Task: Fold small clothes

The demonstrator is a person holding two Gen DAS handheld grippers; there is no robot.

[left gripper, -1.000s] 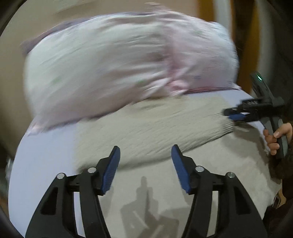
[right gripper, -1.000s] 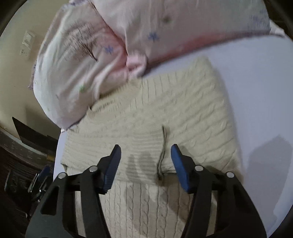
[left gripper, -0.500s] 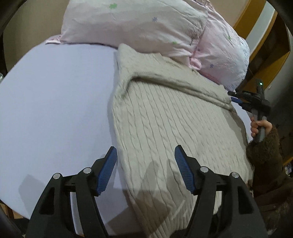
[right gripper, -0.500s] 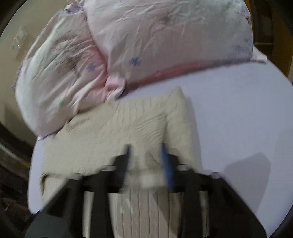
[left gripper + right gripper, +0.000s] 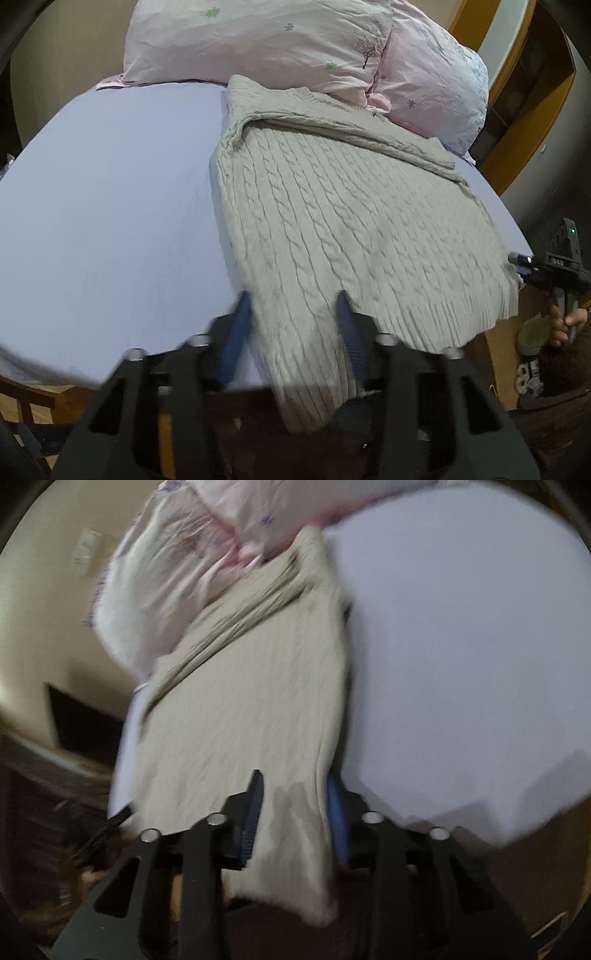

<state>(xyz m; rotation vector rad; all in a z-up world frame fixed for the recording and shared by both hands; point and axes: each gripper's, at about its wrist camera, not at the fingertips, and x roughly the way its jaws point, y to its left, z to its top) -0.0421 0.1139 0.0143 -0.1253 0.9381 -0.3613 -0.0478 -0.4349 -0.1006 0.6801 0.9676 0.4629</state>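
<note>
A beige cable-knit sweater (image 5: 343,225) lies on a lavender bed sheet (image 5: 110,206), its top against the pillows and its ribbed hem hanging over the near edge. My left gripper (image 5: 291,325) straddles the hem's left corner, jaws part closed with knit between the blue pads. My right gripper (image 5: 295,808) straddles the hem's other corner in the blurred right wrist view, with sweater (image 5: 251,709) between its pads. The right gripper also shows in the left wrist view (image 5: 517,262) at the sweater's right edge.
Two pink flowered pillows (image 5: 295,40) lie along the far side of the bed. A wooden frame (image 5: 517,122) stands at the back right. Dark furniture (image 5: 77,723) and a wall switch (image 5: 85,546) are to the left in the right wrist view.
Both grippers have drawn back to the near edge of the bed and narrowed around the sweater's hem. The sweater now hangs over the edge.
</note>
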